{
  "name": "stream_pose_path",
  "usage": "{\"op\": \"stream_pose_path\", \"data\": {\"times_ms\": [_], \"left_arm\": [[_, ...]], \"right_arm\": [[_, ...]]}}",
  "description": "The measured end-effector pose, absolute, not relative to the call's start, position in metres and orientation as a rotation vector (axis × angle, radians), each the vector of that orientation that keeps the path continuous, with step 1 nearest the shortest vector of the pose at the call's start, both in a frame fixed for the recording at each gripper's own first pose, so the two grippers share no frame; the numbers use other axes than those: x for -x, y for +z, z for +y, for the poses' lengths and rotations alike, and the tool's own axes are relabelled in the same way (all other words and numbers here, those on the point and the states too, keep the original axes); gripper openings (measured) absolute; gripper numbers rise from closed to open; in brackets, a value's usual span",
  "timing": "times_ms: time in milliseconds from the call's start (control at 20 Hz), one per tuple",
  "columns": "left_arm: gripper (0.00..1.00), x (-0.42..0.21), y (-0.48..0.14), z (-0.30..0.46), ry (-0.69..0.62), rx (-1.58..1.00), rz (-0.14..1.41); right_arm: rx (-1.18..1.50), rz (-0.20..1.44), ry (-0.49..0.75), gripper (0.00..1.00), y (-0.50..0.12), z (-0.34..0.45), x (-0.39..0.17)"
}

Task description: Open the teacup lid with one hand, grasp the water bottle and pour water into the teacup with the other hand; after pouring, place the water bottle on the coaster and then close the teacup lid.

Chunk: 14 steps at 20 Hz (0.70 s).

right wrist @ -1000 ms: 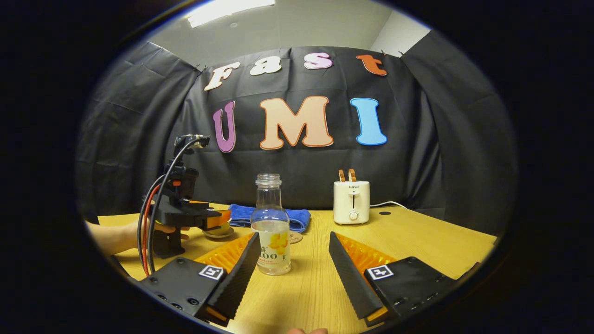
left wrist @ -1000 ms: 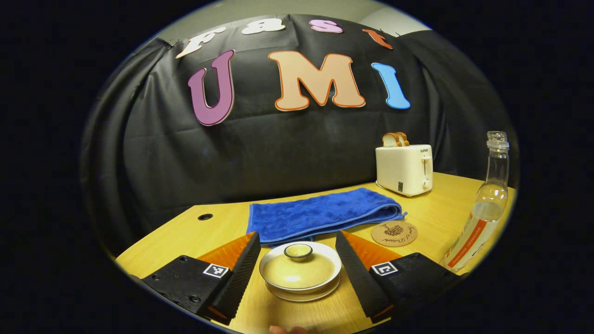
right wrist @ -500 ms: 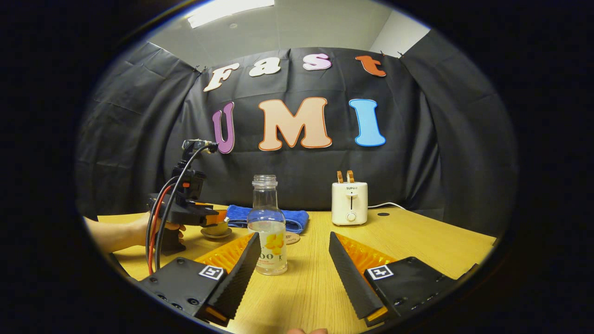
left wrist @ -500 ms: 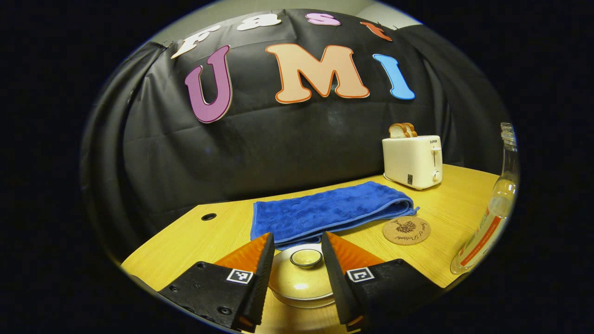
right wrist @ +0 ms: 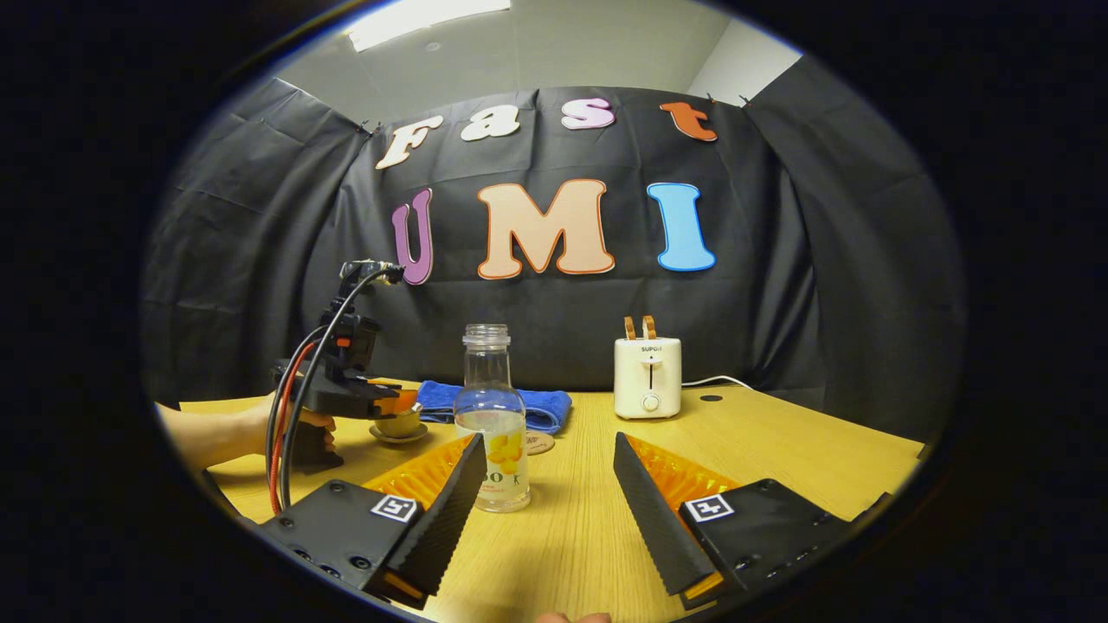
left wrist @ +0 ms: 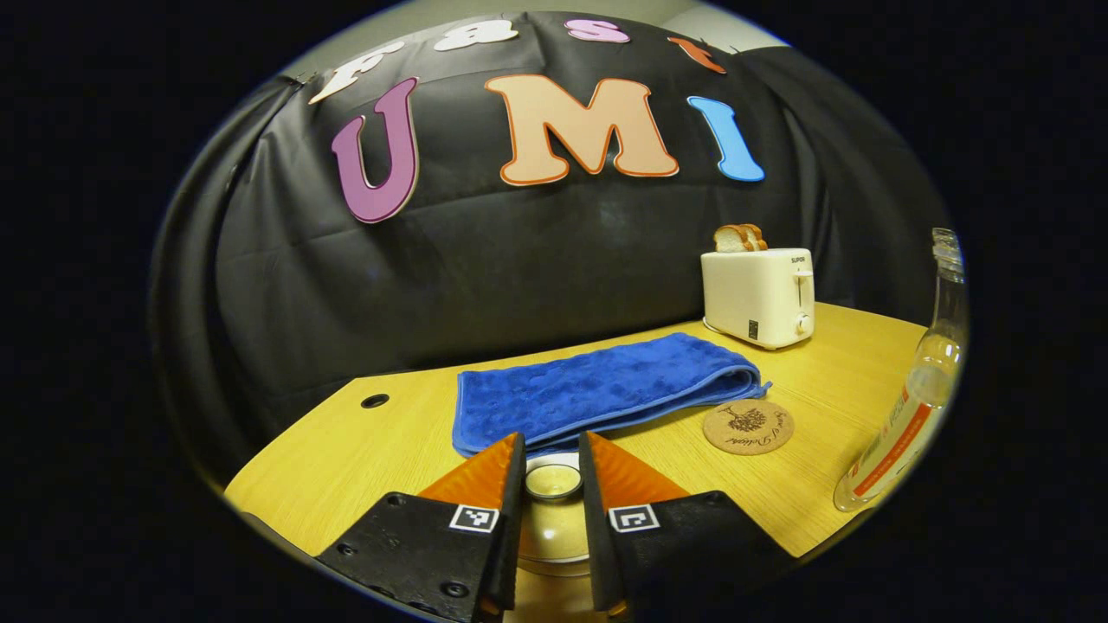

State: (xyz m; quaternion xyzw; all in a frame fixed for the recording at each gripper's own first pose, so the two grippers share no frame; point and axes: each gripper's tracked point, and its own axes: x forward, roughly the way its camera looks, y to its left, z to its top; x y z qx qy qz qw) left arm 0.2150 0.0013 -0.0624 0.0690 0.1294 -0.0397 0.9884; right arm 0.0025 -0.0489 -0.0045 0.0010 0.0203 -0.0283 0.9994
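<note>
- Teacup (left wrist: 554, 541) on the desk (left wrist: 389, 441), low and central in left gripper view, lid (left wrist: 554, 510) on it.
- Left claw (left wrist: 552, 463) narrowed around the lid knob (left wrist: 554, 481); fingers (left wrist: 511, 484) just beside the knob on either flank, contact not resolvable, so grip cannot be told.
- Seen from right gripper view: left claw (right wrist: 407, 404) over the teacup (right wrist: 398, 426) at far left, held by a hand (right wrist: 299, 424); cables (right wrist: 281, 433) looping from its body.
- Right claw (right wrist: 547, 454) spread wide, gripping nothing, low over the desk (right wrist: 779, 450).
- Water bottle (right wrist: 492, 420) upright, uncapped, partly filled, just ahead of right claw's left finger (right wrist: 446, 510), partly hidden behind it; not between the fingers.
- Same water bottle (left wrist: 909, 398) at right edge of left gripper view, apart from the teacup.
- Coaster (left wrist: 748, 426) flat on the desk, bare, between teacup and bottle, touching front right corner of the blue towel (left wrist: 597, 389); in right gripper view a sliver of coaster (right wrist: 541, 443) just behind the bottle.
- Blue towel folded, lying just behind the teacup.
- Toaster (left wrist: 755, 294) at back right, two bread slices (left wrist: 738, 237) standing in its slots; in right gripper view toaster (right wrist: 647, 376) well behind the bottle, cord (right wrist: 718, 381) trailing to the right.
</note>
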Motion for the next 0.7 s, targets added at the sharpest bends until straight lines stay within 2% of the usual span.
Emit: {"op": "stream_pose_path", "data": {"times_ms": [150,300,350,500,700], "left_arm": [[0.28,-0.213,-0.062,0.002,-0.077,-0.131,0.257],[0.27,-0.209,-0.06,0.003,-0.082,-0.108,0.245],[0.25,-0.208,-0.058,0.004,-0.079,-0.098,0.237],[0.25,-0.199,-0.044,0.011,-0.05,-0.066,0.16],[0.23,-0.181,-0.031,0.017,-0.028,-0.016,0.077]], "right_arm": [[-0.003,0.042,-0.059,0.96,-0.005,-0.05,-0.003],[-0.002,0.043,-0.061,0.94,-0.005,-0.05,-0.003],[-0.002,0.046,-0.061,0.96,-0.006,-0.05,-0.003],[-0.003,0.052,-0.06,0.94,-0.007,-0.05,-0.005],[-0.007,0.086,-0.037,0.95,-0.015,-0.046,-0.009]]}}
